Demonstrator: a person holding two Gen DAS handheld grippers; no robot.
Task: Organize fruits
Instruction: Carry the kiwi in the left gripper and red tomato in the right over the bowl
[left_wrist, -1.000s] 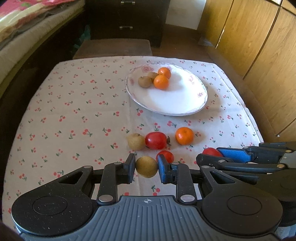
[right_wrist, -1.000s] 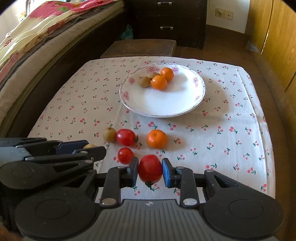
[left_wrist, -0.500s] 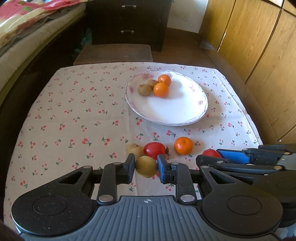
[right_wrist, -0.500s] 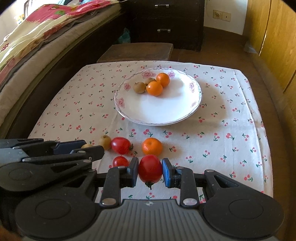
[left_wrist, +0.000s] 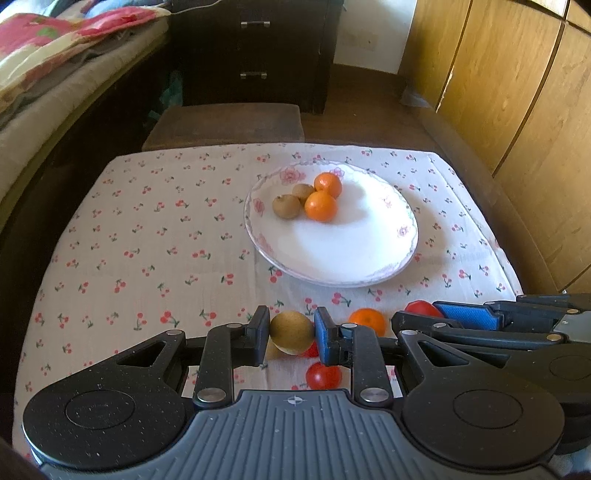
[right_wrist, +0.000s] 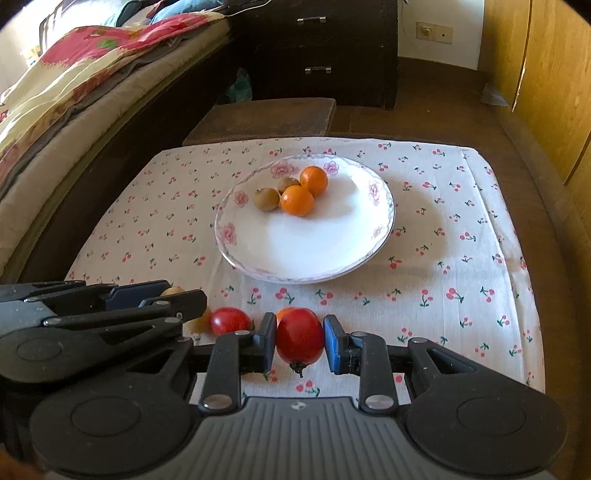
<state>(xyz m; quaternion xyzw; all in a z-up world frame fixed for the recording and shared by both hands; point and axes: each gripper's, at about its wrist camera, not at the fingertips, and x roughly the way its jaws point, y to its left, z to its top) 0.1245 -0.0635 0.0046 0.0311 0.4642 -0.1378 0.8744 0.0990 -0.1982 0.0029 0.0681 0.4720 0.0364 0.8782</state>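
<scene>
1. The left tool (left_wrist: 291, 332) was clamped on a brown kiwi-like fruit (left_wrist: 291, 331), its two pads pressing the fruit's sides, held above the near edge of the worktop (left_wrist: 147, 240).
2. The right tool (right_wrist: 300, 341) was closed around a red tomato (right_wrist: 300, 339) with its stem end pointing down, also over the worktop's near edge.
3. The two tools sat side by side, the left one to the left of the right one.
4. A white plate (right_wrist: 306, 254) with a floral rim stood near the middle of the cherry-print cloth, beyond both tools.
5. On the plate's far left part lay two oranges (right_wrist: 297, 200) and two brown fruits (right_wrist: 266, 198), bunched together and touching.
6. On the cloth between plate and tools lay another tomato (right_wrist: 231, 320), a small tomato (left_wrist: 324, 374), an orange (left_wrist: 367, 321) and a brown fruit (right_wrist: 199, 323), partly hidden by the tools.
7. A bed (right_wrist: 55, 110) ran along the left and a dark dresser (right_wrist: 325, 48) stood at the far end.
</scene>
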